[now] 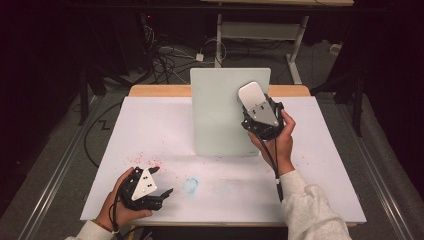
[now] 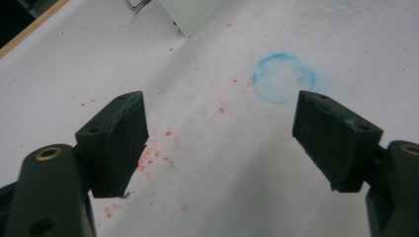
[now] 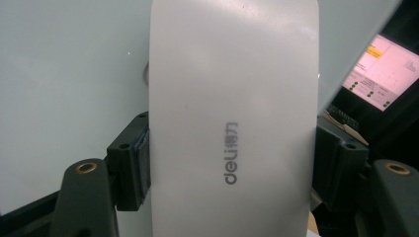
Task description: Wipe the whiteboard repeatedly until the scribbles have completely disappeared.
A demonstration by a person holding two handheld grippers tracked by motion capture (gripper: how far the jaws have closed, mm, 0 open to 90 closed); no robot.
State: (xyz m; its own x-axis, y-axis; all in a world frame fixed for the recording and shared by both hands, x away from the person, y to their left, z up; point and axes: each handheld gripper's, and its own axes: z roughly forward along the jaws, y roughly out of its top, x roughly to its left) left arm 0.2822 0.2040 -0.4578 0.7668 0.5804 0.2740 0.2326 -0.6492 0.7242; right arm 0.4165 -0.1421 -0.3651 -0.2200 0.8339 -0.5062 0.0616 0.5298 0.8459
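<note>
A pale green-white board (image 1: pixel 220 112) stands upright at the middle of the white table (image 1: pixel 150 125). My right gripper (image 1: pixel 252 106) is shut on a white oblong eraser (image 1: pixel 250 94) and holds it up in front of the board's upper right part. In the right gripper view the eraser (image 3: pixel 232 98), printed "deli", is clamped between both jaws of the gripper (image 3: pixel 232 168), with the board (image 3: pixel 69 74) behind it. I cannot tell whether the eraser touches the board. My left gripper (image 1: pixel 163 181) rests low at the table's front left, open with nothing between its fingers (image 2: pixel 118 143).
A faint blue ring (image 2: pixel 284 78) and red specks (image 2: pixel 158 148) mark the table ahead of the left gripper. The board's lower corner (image 2: pixel 192 12) stands farther off. A lit screen (image 3: pixel 383 79) shows past the board's edge. Cables and a desk frame (image 1: pixel 260 30) lie beyond the table.
</note>
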